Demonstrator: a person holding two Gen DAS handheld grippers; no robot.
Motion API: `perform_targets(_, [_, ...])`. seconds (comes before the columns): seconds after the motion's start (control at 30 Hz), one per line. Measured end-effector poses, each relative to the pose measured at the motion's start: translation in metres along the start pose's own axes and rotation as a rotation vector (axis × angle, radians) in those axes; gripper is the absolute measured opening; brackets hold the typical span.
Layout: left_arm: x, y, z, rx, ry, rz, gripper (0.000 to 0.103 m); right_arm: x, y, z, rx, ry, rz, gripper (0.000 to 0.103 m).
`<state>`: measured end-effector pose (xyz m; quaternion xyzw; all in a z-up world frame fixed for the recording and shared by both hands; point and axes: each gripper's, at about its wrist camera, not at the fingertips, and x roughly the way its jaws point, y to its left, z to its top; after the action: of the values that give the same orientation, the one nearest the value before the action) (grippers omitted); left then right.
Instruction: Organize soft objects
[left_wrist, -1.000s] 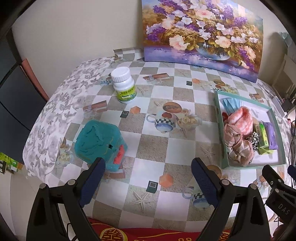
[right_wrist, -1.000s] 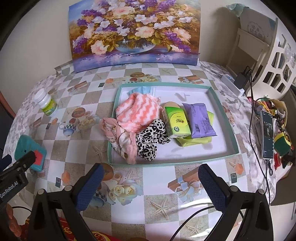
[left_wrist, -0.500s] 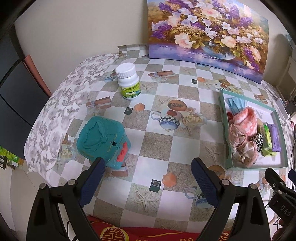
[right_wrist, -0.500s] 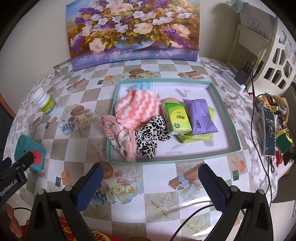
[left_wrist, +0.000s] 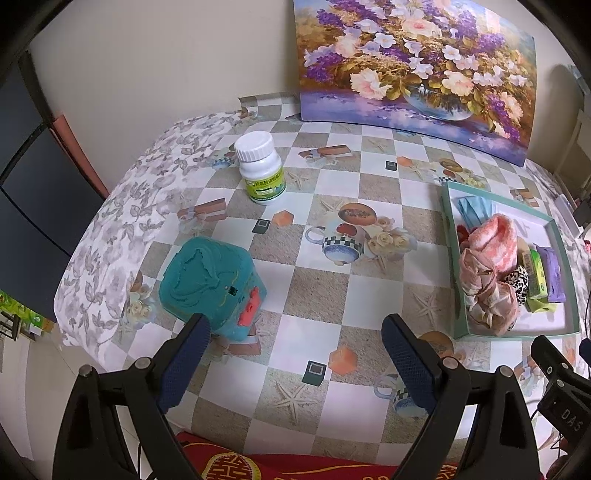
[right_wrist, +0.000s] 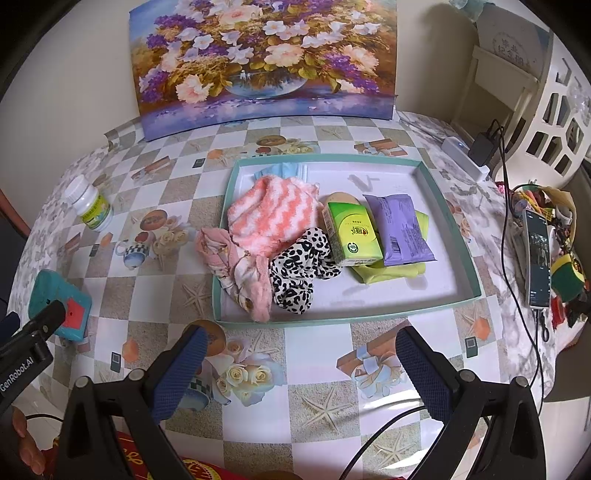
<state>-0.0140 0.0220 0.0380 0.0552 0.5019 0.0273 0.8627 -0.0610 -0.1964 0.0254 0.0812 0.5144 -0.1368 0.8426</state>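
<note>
On your table (right_wrist: 325, 369), covered by a checkered cloth, a flower painting (right_wrist: 258, 59) leans upright against the wall along the far edge. A white pill bottle (left_wrist: 260, 168) with a green label stands upright near the far left corner. A teal toy box (left_wrist: 212, 286) with a red-orange patch sits near the left edge, closer to you. At the right edge you see a phone (right_wrist: 537, 258) lying flat, and a white power strip (right_wrist: 467, 155) with a black charger (right_wrist: 484, 147) plugged in.

On my desk (right_wrist: 325, 373) the tray (right_wrist: 439, 192) holds the cloths (right_wrist: 273, 218) left of the packets (right_wrist: 402, 229); the bottle (left_wrist: 260, 168) stands far left, behind the box (left_wrist: 210, 284).
</note>
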Motion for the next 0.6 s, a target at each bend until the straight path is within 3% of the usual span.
perform_targets(0.6, [-0.0023,0.0004,0.0004,-0.002,-0.010,0.007,0.094,0.0000,0.0007,-0.0003,0.000,0.000,-0.002,0.103])
